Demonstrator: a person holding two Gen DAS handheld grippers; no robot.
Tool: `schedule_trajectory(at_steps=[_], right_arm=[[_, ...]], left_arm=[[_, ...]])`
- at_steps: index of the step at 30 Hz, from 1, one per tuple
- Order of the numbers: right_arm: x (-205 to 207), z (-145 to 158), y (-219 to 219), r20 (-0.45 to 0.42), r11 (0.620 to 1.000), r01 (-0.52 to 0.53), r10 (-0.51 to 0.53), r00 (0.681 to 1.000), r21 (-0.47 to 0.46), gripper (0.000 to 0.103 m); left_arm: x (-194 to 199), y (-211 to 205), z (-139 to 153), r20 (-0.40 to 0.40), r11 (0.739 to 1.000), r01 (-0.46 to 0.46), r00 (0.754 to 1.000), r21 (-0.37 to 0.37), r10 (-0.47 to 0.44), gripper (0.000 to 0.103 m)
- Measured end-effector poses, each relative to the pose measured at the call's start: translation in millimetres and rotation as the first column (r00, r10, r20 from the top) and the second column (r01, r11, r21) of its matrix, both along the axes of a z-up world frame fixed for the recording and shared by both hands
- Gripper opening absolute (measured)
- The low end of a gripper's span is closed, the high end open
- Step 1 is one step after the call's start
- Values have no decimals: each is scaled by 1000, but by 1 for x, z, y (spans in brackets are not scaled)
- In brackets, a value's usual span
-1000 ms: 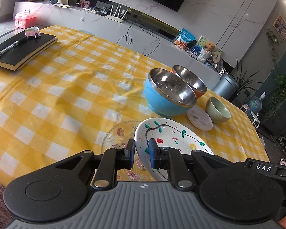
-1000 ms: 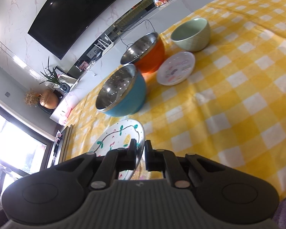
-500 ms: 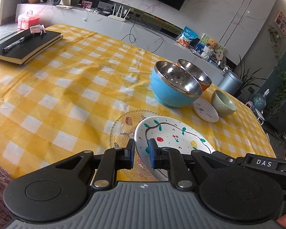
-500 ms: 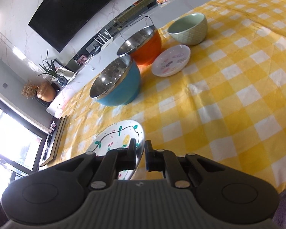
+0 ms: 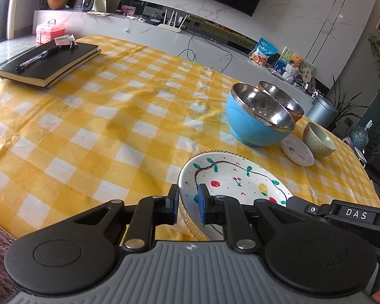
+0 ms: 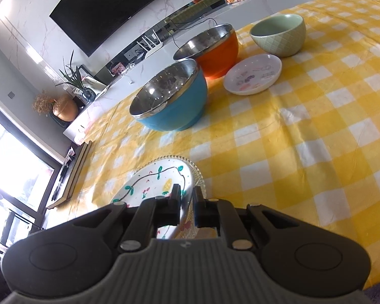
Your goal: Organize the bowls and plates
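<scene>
A white painted plate (image 5: 236, 179) lies on a clear glass plate (image 6: 198, 174) near the table's front edge. My left gripper (image 5: 188, 204) is shut on the near left rim of the stacked plates. My right gripper (image 6: 187, 204) is shut on their right rim; the painted plate (image 6: 154, 183) shows there too. Farther off stand a blue bowl (image 5: 255, 124), an orange bowl (image 6: 215, 50), a small white saucer (image 5: 297, 153) and a green bowl (image 5: 318, 140). They also show in the right wrist view: blue bowl (image 6: 172, 101), saucer (image 6: 253, 73), green bowl (image 6: 280, 34).
The table wears a yellow checked cloth (image 5: 114, 116). A black notebook with a pen (image 5: 48, 62) lies at its far left corner. A white console with a router and snack bags (image 5: 172, 24) runs behind the table.
Both grippers stay shut on the plate pair. The painted plate now covers the glass plate more squarely, and both cameras have lowered and pulled slightly toward the front edge.
</scene>
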State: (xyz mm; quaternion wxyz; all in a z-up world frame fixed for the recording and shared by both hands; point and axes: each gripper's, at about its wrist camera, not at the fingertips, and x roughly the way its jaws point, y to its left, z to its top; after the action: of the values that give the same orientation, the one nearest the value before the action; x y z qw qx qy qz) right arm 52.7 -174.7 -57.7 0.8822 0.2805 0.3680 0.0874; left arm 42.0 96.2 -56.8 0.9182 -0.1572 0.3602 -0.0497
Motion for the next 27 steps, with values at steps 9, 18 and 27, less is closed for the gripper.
schedule_trajectory(at_steps=[9, 18, 27], right_arm=[[3, 1, 9, 35, 994, -19, 23, 999, -108, 9], [4, -1, 17, 52, 982, -28, 38, 998, -186, 11], [4, -5, 32, 58, 954, -55, 76, 995, -296, 11]], left_arm=[[1, -9, -3, 1, 999, 14, 1000, 46, -14, 17], [0, -18, -2, 18, 992, 29, 999, 124, -31, 17], [-1, -40, -7, 24, 969, 102, 994, 223, -110, 0]])
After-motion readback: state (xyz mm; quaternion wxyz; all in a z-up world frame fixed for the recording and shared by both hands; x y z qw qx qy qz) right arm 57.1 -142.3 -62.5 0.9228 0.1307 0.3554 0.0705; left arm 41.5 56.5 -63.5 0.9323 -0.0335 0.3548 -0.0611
